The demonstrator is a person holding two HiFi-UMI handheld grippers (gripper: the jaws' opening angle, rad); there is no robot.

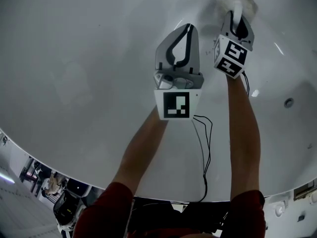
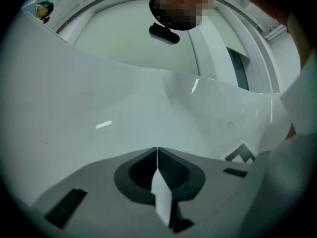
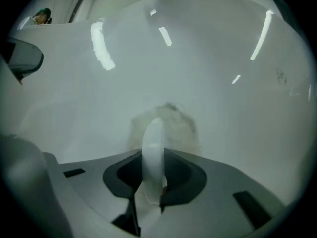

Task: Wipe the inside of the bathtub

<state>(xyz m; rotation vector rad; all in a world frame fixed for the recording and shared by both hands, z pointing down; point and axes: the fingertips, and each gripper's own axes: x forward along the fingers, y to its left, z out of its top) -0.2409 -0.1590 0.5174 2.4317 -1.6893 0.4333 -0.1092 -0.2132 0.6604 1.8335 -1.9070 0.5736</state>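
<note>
**Scrubber against the tub wall, wiping in hand**

We are leaning over the tub (image 1: 74,73) with both arms reaching down into it. Our right gripper (image 1: 239,21) is clamped on the white arched handle (image 3: 153,138) of a fluffy scrubber (image 1: 247,3). In the right gripper view the handle stands upright between the jaws, and the fluffy pad beyond it lies against the glossy white wall.

Our left gripper (image 1: 185,36) hangs just beside the right one. Its jaws are pressed together with nothing between them, and it seems to touch nothing. The drain (image 1: 289,102) sits off to the right, well apart from the scrubber.

We judge that the wiping itself is the step in hand. We cannot tell how much of the tub is done, because the surface looks evenly white all over.

The next move calls for pressing the pad flat and sweeping it along the wall in overlapping strokes. The strokes should follow the curve down to the floor and on toward the drain. The grip must be firm enough that the handle does not twist in the jaws. The left gripper and the cable (image 1: 205,148) should stay out of the stroke's path.
</note>
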